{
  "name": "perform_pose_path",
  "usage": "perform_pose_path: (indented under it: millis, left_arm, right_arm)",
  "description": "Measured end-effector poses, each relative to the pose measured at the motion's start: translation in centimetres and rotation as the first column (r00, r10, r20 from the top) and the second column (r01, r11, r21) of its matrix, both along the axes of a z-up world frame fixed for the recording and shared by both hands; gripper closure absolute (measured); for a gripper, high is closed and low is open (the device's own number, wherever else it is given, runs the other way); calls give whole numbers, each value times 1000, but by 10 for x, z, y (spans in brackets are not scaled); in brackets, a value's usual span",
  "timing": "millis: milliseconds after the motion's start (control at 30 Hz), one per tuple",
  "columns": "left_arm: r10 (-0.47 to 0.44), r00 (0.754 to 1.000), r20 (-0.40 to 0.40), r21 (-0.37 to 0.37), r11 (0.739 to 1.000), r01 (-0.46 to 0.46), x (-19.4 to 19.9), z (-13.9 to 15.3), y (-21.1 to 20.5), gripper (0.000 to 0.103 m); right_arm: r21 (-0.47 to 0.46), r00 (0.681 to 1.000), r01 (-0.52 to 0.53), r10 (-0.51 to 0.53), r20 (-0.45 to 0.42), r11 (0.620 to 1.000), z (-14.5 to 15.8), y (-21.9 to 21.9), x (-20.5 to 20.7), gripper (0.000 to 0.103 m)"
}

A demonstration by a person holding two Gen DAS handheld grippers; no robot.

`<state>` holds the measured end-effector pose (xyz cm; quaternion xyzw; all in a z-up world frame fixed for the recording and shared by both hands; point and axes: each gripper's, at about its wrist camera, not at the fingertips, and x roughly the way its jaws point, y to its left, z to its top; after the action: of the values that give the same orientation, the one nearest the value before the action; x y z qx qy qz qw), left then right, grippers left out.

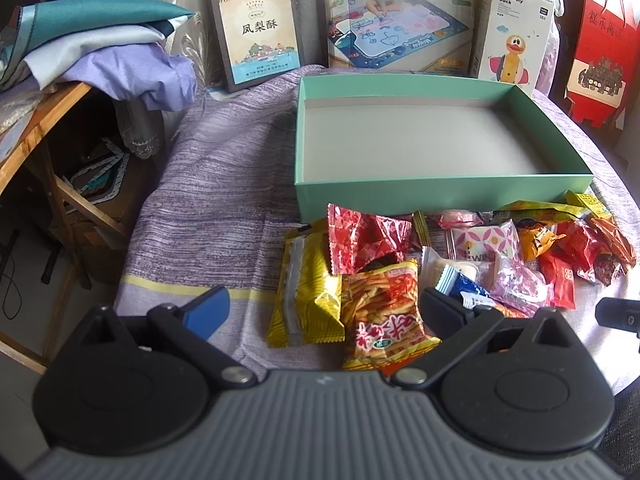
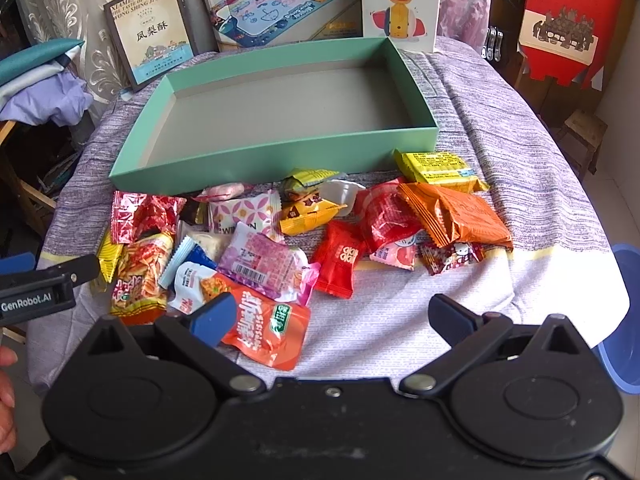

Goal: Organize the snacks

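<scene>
A shallow mint-green box (image 1: 436, 194) (image 2: 280, 156) stands empty on the purple cloth. Several snack packets lie in a heap in front of it. Among them are a yellow-red fries bag (image 1: 380, 316) (image 2: 140, 276), a gold packet (image 1: 308, 300), a red foil packet (image 1: 364, 240) (image 2: 144, 216), a pink packet (image 2: 264, 262), an orange pouch (image 2: 268, 328) and an orange wrapper (image 2: 460, 212). My left gripper (image 1: 324, 308) is open, low over the fries bag and gold packet. My right gripper (image 2: 332, 316) is open over the heap's near edge, its left finger above the orange pouch.
Upright boxes stand behind the green box: a pastry box (image 1: 256, 32), a drawing-mat box (image 1: 396, 24), a duck toy box (image 1: 512, 36). Folded cloths (image 1: 92, 52) lie on a wooden shelf at left. A red carton (image 2: 568, 20) is at right, a blue bin (image 2: 624, 320) below the table edge.
</scene>
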<state>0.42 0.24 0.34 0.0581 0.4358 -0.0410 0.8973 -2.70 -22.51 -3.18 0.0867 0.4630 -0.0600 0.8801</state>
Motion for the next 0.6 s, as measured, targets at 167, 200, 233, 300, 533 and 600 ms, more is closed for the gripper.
perform_pose_path:
  millis: [167,200,233,300,533,600]
  left_arm:
    - [-3,1000,-4,-6,1000,3,1,1,2,0]
    - [-4,1000,-4,-6,1000,4,1,1,2,0]
    - [-4,1000,-4,-6,1000,4,1,2,2,0]
    - [-4,1000,-3,-9,1000,4,1,2,2,0]
    - [-3,1000,-18,-16,1000,3,2,0,3,0]
    - [-4,1000,-18,-17,1000,3,2,-1,3,0]
  right_arm:
    - [6,1000,2,-2,-6,1000,-1,0,1,0]
    - [6,1000,2,-2,-7,1000,-1,0,2,0]
    - [5,1000,2,-1,-7,1000,-1,0,2,0]
    - [4,1000,1,-1,-6,1000,-1,1,2,0]
    - [8,1000,3,-3,-12,1000,-3,1,2,0]
    - [9,1000,5,-5,-13,1000,-3,1,2,0]
